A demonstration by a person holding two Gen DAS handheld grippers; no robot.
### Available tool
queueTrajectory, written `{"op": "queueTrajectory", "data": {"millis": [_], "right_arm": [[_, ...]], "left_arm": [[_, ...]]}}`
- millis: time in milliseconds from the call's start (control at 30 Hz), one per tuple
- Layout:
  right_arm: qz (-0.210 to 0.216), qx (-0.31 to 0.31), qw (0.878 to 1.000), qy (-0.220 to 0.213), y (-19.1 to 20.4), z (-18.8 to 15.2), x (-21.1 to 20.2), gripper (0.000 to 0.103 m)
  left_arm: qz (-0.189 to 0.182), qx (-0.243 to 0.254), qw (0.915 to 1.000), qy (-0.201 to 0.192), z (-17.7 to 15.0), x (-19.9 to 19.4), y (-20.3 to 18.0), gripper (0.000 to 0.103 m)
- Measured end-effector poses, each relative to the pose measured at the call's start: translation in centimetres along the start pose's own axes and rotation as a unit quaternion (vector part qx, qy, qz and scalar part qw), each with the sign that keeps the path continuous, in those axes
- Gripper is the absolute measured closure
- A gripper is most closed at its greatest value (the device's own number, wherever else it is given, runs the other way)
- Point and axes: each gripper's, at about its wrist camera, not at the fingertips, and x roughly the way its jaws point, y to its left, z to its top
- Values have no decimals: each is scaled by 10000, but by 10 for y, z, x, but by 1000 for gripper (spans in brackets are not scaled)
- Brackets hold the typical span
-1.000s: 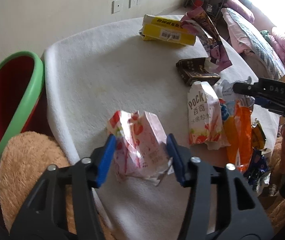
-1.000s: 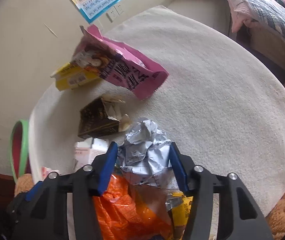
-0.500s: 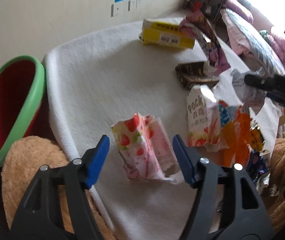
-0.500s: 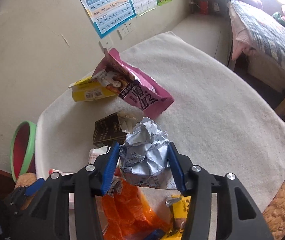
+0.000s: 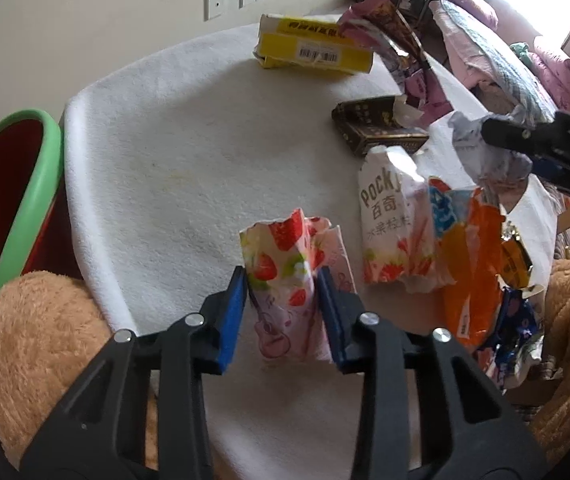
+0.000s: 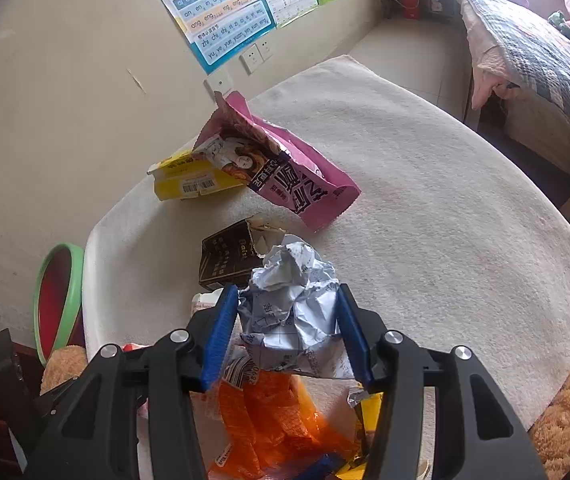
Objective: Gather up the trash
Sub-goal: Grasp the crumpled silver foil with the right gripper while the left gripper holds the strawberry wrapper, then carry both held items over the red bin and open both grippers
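Note:
My left gripper (image 5: 283, 284) is shut on a pink strawberry-print wrapper (image 5: 285, 272) near the front edge of the white-towelled table (image 5: 165, 152). My right gripper (image 6: 287, 312) is shut on a crumpled silver-white paper ball (image 6: 291, 304) and holds it above the table; the ball also shows in the left wrist view (image 5: 485, 156). A green-rimmed red bin (image 5: 1, 208) stands left of the table, and also shows in the right wrist view (image 6: 59, 296).
On the table lie a yellow box (image 5: 313, 50), a pink snack bag (image 6: 285, 168), a dark box (image 5: 377, 124), a Pocky pack (image 5: 393, 220) and an orange wrapper (image 5: 469, 264). Brown plush (image 5: 41, 344) lies at the front. A bed (image 6: 545, 60) stands far right.
My left gripper opened and then closed on the strawberry wrapper, which now stands upright between the pads. My right gripper lifted the paper ball higher above the table.

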Motion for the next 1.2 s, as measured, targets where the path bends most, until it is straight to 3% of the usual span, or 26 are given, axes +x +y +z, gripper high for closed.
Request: {"op": "queueTrajectory", "data": {"millis": [367, 633, 867, 1200], "right_arm": [[-161, -108, 9998, -96, 0, -5, -5, 55], [-281, -338, 9987, -251, 12, -8, -20, 55], [-40, -590, 9957, -718, 43, -13, -55, 55], [350, -1233, 9895, -665, 109, -30, -58, 55]], "left_arm": [[431, 45, 9959, -798, 10, -60, 16, 68], [482, -232, 9934, -1014, 10, -81, 39, 68], [545, -371, 9926, -1025, 8, -83, 57, 68], [653, -660, 9884, -1198, 4, -92, 85, 68]]}}
